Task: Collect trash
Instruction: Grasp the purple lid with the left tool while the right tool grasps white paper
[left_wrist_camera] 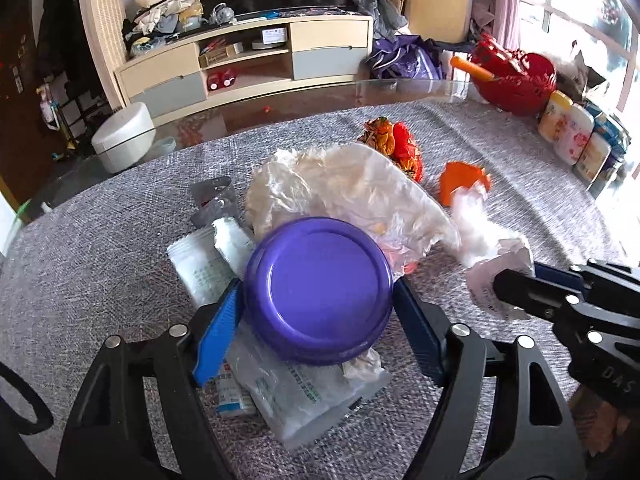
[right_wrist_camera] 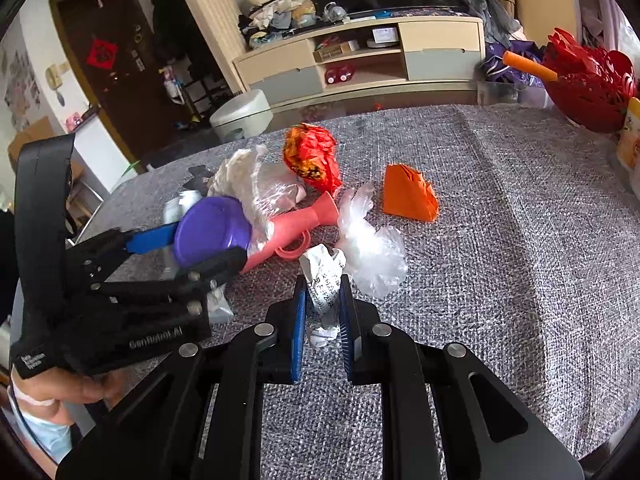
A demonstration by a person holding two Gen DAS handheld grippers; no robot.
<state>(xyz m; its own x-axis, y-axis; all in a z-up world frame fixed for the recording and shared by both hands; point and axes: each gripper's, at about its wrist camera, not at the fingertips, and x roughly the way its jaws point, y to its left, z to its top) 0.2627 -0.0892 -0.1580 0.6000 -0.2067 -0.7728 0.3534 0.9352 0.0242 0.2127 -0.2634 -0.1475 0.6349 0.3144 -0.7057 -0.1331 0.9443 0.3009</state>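
Purple bowl [left_wrist_camera: 318,290] (upside down) between spread left fingers [left_wrist_camera: 218,326], right fingers [right_wrist_camera: 347,320] clamping crumpled paper [right_wrist_camera: 325,280].

Left wrist view: left gripper [left_wrist_camera: 318,320] straddling a purple lid [left_wrist_camera: 318,290] on the grey tablecloth [left_wrist_camera: 100,264].

Blue pads sit on either side of the lid, left pad at its edge, right pad just beside it; firm contact can't be confirmed. Lid lies on white packets [left_wrist_camera: 296,396], with a crumpled clear plastic bag [left_wrist_camera: 344,188] behind it. Right gripper [left_wrist_camera: 516,286] enters from the right, clamped on crumpled printed paper [left_wrist_camera: 492,280]. Orange folded paper [left_wrist_camera: 460,180] and a red-orange wrapper [left_wrist_camera: 400,144] lie further back; red basket [left_wrist_camera: 516,76] at the far edge.
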